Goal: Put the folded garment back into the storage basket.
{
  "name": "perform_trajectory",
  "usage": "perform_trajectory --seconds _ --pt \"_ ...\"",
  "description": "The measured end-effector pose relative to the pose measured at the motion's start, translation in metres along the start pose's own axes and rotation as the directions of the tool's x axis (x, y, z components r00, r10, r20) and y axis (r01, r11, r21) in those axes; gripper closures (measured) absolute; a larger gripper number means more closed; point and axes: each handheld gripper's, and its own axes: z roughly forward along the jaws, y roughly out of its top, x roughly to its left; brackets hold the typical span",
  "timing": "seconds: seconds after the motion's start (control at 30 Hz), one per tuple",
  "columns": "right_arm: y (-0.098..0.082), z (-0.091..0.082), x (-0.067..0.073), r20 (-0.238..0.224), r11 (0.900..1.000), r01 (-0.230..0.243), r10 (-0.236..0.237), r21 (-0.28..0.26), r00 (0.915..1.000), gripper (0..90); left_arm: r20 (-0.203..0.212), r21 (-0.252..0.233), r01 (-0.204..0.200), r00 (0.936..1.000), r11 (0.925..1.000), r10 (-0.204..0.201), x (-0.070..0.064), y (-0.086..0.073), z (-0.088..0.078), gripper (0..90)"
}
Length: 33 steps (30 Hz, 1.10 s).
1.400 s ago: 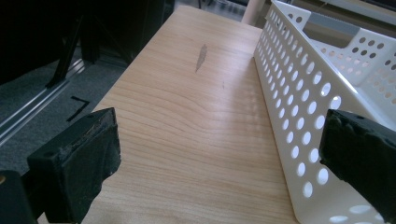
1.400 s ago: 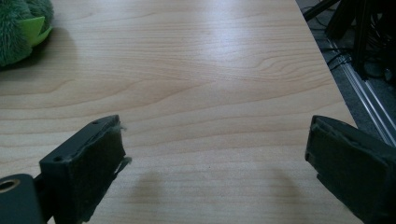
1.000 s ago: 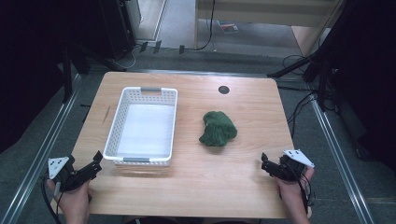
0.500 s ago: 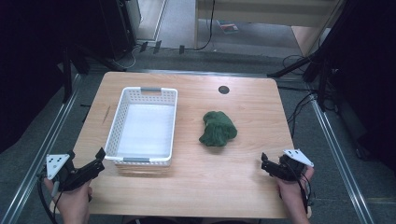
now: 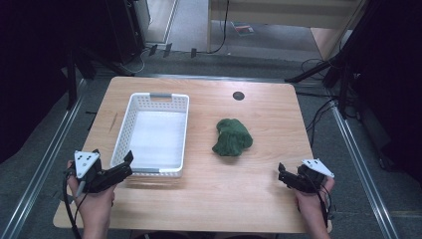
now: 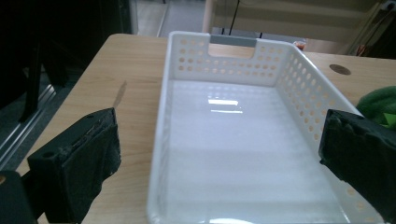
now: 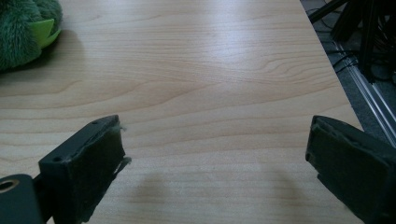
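A wooden counter is seen from above, with a person's two hands coming in from the near edge, each holding a black two-jaw gripper. The left gripper sits at the near left corner of the counter, its tips right at the near short wall of a white perforated plastic basket; whether they touch the wall cannot be told. Its jaws stand wide apart and hold nothing. In the left gripper view the basket lies lengthwise straight ahead between the two jaws, empty, with a grey handle slot in its far wall. The right gripper rests near the near right corner of the counter, pointing left across the wood, jaws also spread wide with nothing between them. A green plush toy lies on the counter to the right of the basket, apart from it, roughly between the two grippers but farther from the person, and well clear of both. In the right gripper view the plush toy appears at the upper left, fuzzy dark green with a lighter green patch, resting on bare wood ahead of the open jaws. A small round dark grommet sits in the counter near the far edge, beyond the toy.
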Motion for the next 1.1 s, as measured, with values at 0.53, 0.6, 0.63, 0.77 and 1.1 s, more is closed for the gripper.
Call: perform_trajectory --seconds 0.53,0.6,0.63,0.77,1.1 --pt "0.000 0.000 0.000 -0.003 1.000 0.000 0.000 0.003 1.0000 4.6 0.096 0.048 -0.076 0.9928 0.9960 0.071 -0.060 0.025 0.032 0.0" --pt "0.000 0.000 -0.001 -0.003 1.000 0.000 0.000 0.002 1.0000 4.6 0.103 0.047 -0.083 0.9916 0.9954 0.077 -0.063 0.027 0.033 0.0" --pt "0.000 0.000 -0.001 -0.004 1.000 -0.004 0.004 -0.001 1.0000 4.6 0.112 0.050 -0.096 0.9897 0.9942 0.090 -0.070 0.030 0.037 0.0" --pt "0.000 0.000 -0.001 -0.006 1.000 -0.005 0.005 0.000 1.0000 4.6 0.128 0.049 -0.104 0.9871 0.9934 0.097 -0.079 0.035 0.042 0.0" --pt "0.000 0.000 -0.001 -0.007 1.000 -0.006 0.006 0.001 1.0000 4.5 0.148 0.074 -0.125 0.9825 0.9894 0.113 -0.119 0.049 0.063 0.0"
